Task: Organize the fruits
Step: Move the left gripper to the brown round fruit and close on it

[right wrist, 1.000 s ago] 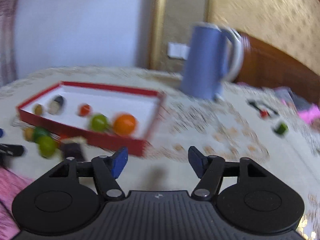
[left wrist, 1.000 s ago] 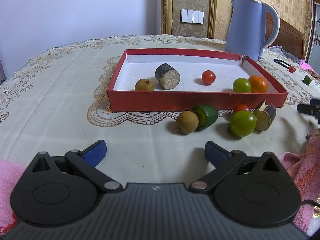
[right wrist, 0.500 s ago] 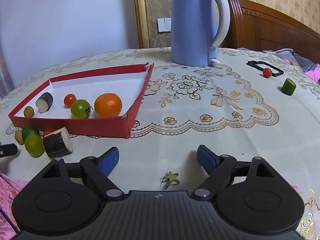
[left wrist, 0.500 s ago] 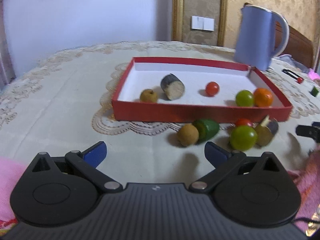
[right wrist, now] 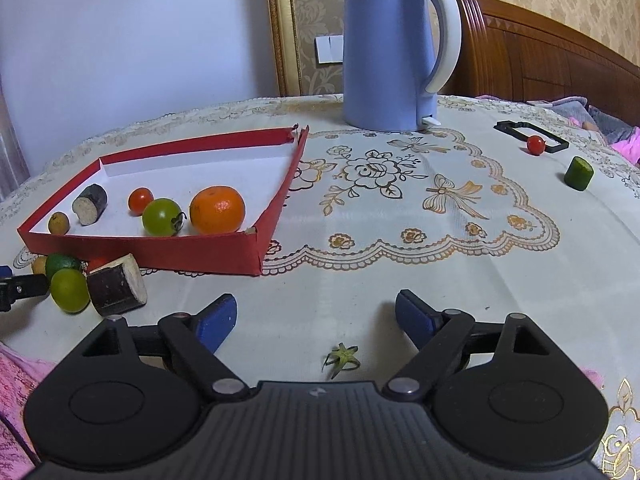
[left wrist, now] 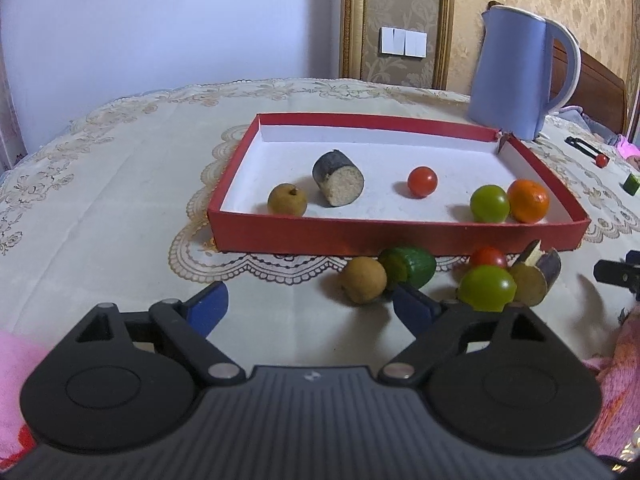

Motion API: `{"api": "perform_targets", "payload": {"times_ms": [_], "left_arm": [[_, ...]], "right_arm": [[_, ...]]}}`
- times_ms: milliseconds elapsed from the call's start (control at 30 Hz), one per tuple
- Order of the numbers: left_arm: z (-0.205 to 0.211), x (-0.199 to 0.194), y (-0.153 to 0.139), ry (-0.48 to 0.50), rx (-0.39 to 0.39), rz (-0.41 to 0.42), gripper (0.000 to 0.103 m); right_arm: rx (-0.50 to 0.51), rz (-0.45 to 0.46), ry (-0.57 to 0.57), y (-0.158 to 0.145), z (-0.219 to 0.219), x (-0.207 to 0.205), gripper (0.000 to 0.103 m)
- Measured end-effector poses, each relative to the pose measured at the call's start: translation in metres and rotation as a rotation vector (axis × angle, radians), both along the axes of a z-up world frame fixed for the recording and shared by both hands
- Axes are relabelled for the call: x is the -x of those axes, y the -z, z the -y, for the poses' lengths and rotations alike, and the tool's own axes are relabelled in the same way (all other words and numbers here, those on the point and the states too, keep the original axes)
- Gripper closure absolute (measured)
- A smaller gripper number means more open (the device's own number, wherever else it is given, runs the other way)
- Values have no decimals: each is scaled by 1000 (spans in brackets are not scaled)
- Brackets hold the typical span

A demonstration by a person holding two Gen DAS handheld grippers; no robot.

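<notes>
Having edged nearer the brown fruit (left wrist: pixel 363 285) since earlier, left gripper (left wrist: pixel 310 306) and right gripper (right wrist: pixel 316 316) both gaping, empty.

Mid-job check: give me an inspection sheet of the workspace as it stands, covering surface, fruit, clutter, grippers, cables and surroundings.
Surface: table under a cream embroidered cloth.
Job's things: red tray holds an orange, green tomato, red tomato, small brown fruit and a cut cylinder. Loose fruit cluster lies against the tray's front wall. Red cherry tomato and green piece lie far right.
Clutter: tomato calyx, black frame, blue kettle.
Grippers: left gripper open, empty; right gripper open, empty.
Cables: nothing seen.
Surroundings: wall switch, wooden headboard, pink fabric.
</notes>
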State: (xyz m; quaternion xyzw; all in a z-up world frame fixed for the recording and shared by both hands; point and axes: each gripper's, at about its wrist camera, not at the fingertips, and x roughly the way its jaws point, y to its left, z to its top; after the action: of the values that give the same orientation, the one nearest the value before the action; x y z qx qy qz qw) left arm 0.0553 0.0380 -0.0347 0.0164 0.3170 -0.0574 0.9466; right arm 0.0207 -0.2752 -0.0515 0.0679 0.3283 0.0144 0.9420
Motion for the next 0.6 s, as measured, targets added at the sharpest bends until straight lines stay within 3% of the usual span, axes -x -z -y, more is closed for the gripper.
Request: {"api": "perform_targets", "payload": {"times_ms": [367, 433, 600], "left_arm": [[1, -1, 0, 39, 17, 15, 47], [4, -2, 2, 40, 1, 1, 57], [6, 0, 3, 56, -9, 14, 65]], "right_arm": [[12, -3, -1, 0, -1, 0, 16], [14, -4, -2, 1, -2, -1, 16], [26, -7, -3, 1, -3, -1, 16]]}}
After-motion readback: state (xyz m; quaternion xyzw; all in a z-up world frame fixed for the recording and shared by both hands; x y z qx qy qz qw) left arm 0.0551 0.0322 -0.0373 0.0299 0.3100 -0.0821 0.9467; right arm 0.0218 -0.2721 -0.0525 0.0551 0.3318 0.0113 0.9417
